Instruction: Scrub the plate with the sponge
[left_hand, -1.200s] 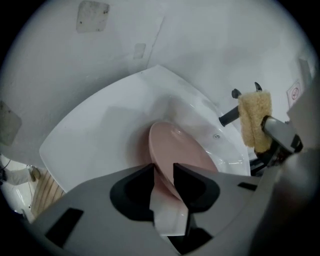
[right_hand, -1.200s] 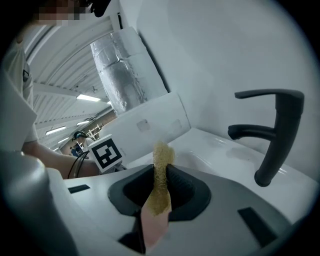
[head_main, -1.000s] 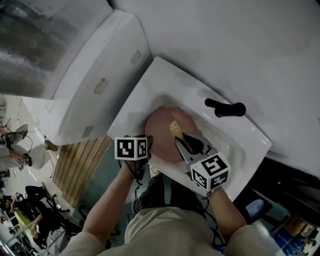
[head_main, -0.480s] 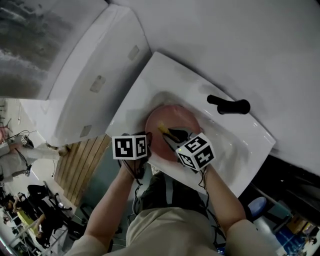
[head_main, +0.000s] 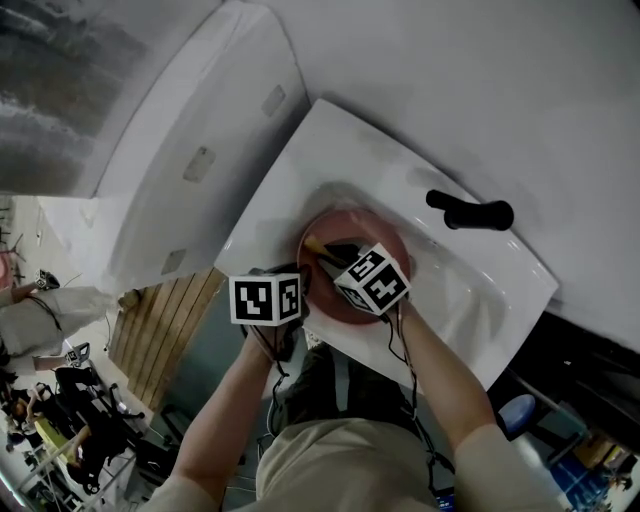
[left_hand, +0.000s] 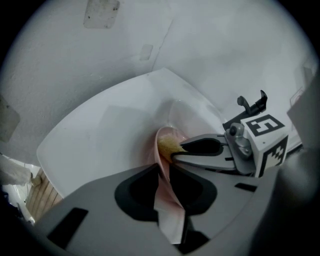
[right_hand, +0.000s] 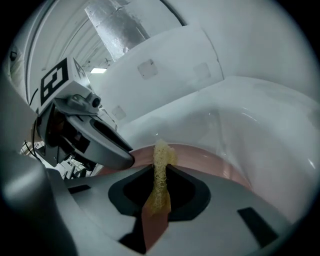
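The left claw (left_hand: 164, 170) is clenched on the near rim of the pink round plate (head_main: 386, 240), which rises edge-on between its 2 jaws. Just beside it, the right claw (right_hand: 159, 172) is clamped on a thin yellow porous sponge (right_hand: 162, 152) with a reddish backing. The sponge tip sticks out past the jaws and touches the plate's face near its left side. The plate sits tilted in the basin of the white ceramic sink (head_main: 470, 290). Beyond it, on the sink's far edge, stands a black tap lever (head_main: 470, 213) against the white wall (head_main: 480, 90).
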